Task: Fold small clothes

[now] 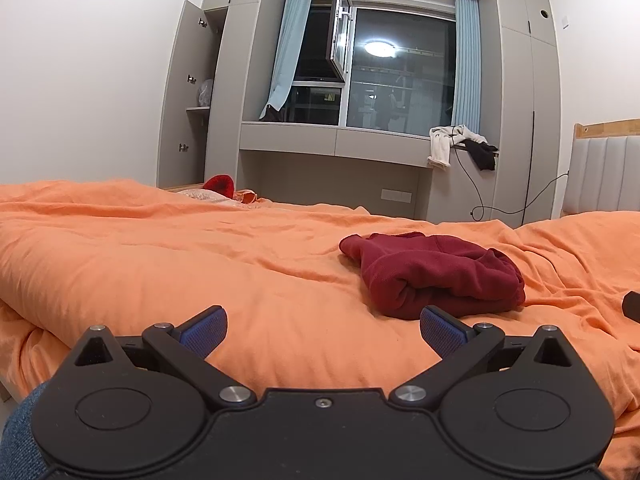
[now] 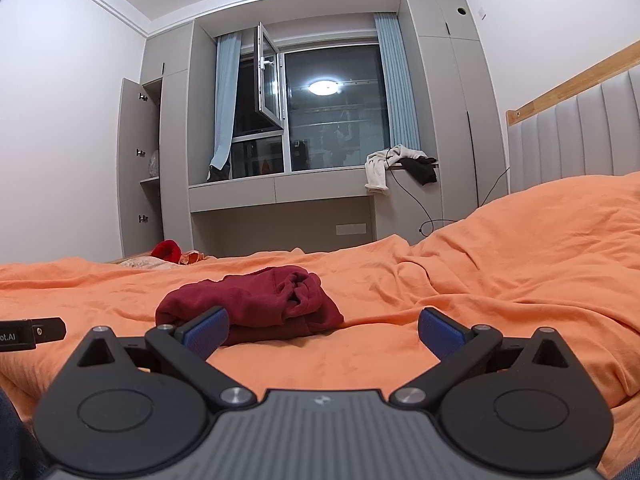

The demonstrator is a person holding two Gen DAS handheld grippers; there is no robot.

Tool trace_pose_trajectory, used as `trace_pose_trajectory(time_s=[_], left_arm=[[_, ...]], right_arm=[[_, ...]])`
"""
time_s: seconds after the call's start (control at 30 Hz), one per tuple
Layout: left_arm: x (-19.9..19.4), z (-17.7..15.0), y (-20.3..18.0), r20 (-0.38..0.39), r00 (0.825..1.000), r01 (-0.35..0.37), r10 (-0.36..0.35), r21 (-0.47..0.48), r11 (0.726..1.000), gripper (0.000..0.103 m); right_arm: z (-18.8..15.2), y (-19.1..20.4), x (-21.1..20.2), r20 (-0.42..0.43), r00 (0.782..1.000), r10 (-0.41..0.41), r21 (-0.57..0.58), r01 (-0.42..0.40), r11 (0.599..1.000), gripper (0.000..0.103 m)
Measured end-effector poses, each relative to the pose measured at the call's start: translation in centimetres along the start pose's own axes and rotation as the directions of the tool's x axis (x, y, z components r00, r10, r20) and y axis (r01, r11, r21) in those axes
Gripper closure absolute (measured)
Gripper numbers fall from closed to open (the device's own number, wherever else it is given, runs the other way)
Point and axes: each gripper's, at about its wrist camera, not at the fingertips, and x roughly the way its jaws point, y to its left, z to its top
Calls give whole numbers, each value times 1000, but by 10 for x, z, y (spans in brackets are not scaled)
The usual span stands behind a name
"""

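A dark red small garment [image 1: 436, 276] lies bunched and folded over on the orange bed cover [image 1: 200, 264]. In the left wrist view it sits ahead and to the right of my left gripper [image 1: 323, 330], which is open and empty just above the bed. In the right wrist view the garment [image 2: 256, 304] lies ahead and to the left of my right gripper [image 2: 323, 330], also open and empty. The garment's near edge is close behind the right gripper's left blue pad [image 2: 206, 332]. The left gripper's tip [image 2: 32, 332] shows at the left edge of the right wrist view.
More clothes, red and patterned [image 1: 220, 190], lie at the bed's far edge. A grey window desk [image 1: 332, 142] with white and black clothes [image 1: 460, 146] and a hanging cable stands behind. An open wardrobe [image 1: 188, 96] is at left, a padded headboard [image 2: 576, 136] at right.
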Motion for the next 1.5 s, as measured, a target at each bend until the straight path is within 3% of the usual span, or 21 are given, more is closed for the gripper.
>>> trace_pose_trajectory(time_s=[1.07, 1.27, 1.5], left_arm=[[-1, 0, 0, 8, 1000, 4, -4, -1, 1000, 1], [-4, -1, -5, 2, 999, 41, -41, 21, 999, 0], [-3, -2, -10, 2, 999, 34, -35, 45, 998, 0]], right_arm=[[-2, -2, 0, -14, 1000, 1, -2, -1, 1000, 0], [-2, -2, 1, -15, 1000, 2, -4, -2, 1000, 0], [-2, -2, 0, -17, 1000, 1, -4, -1, 1000, 0]])
